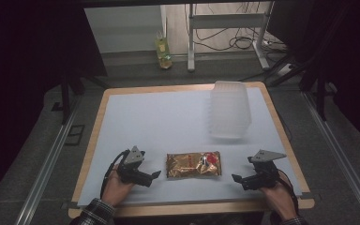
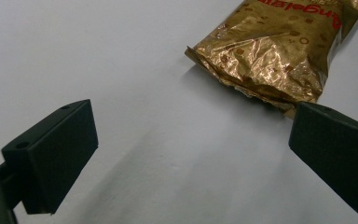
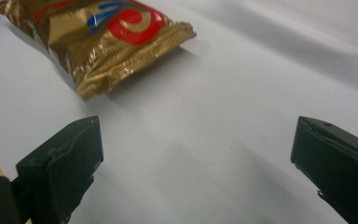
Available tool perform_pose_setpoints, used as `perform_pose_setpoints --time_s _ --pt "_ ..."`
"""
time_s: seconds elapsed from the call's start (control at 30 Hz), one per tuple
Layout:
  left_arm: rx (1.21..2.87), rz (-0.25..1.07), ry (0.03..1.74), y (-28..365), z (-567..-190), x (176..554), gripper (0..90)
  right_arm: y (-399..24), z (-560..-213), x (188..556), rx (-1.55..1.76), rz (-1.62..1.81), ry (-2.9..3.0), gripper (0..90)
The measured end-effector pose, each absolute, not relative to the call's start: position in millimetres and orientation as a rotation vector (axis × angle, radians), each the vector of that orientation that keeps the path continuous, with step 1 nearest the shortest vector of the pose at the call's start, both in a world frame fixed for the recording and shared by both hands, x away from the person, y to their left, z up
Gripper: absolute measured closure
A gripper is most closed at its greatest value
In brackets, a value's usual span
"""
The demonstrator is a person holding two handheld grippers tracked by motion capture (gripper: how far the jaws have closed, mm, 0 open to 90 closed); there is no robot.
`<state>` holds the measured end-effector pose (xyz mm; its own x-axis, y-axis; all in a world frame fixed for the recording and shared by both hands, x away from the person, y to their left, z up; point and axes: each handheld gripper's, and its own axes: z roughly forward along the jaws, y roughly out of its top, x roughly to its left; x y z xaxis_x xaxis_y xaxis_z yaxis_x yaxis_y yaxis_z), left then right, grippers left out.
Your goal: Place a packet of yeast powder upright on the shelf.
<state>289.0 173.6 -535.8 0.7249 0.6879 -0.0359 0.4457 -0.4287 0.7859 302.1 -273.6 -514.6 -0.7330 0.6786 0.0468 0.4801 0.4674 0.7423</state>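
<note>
A crinkled gold foil snack bag (image 1: 193, 164) with red and white print lies flat on the pale grey worktop (image 1: 168, 122), near the person's edge and midway between the two grippers. From the high view the left gripper (image 1: 155, 175) sits just left of the bag with its fingers aimed at the bag's short end, a small gap between them; the right gripper (image 1: 235, 178) points at the opposite short end from somewhat farther off. Each is gripped by a hand that comes in from the bottom edge, the left one in a plaid cuff.

The left gripper view adds the close detail: its two black fingers stand wide apart with bare worktop between them, and the bag's crimped, wrinkled end (image 2: 270, 56) lies just beyond the right-hand finger tip, red lettering visible upside down. The right gripper view likewise has its fingers spread wide over bare surface, with the bag's other sealed end (image 3: 102, 42), bearing a red and blue round logo, ahead and to the left, clear of both fingers.

The high view alone gives the surroundings: a translucent white plastic tub (image 1: 230, 108), lying on the far right part of the worktop, well apart from the bag; the worktop's wooden rim; and, on the floor beyond, a yellow-green bottle (image 1: 163, 52) beside white metal frame legs (image 1: 191, 37) and loose cables. Nothing lies between either gripper and the bag.
</note>
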Motion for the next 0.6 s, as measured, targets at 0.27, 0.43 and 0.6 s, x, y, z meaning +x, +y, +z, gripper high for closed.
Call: perform_pose_setpoints --time_s 0.27,0.43,0.6 --pt "2.091 0.362 0.862 174.4 -535.8 291.3 1.8 -268.3 -515.3 300.2 0.962 1.073 2.486 2.5" --pt "2.083 0.348 0.875 174.5 -535.2 291.9 1.9 -268.9 -512.7 299.7 0.959 1.103 2.47 2.5" --pt "2.091 0.324 0.881 173.4 -534.3 292.7 2.0 -268.6 -514.1 299.9 0.964 1.08 2.478 2.5"
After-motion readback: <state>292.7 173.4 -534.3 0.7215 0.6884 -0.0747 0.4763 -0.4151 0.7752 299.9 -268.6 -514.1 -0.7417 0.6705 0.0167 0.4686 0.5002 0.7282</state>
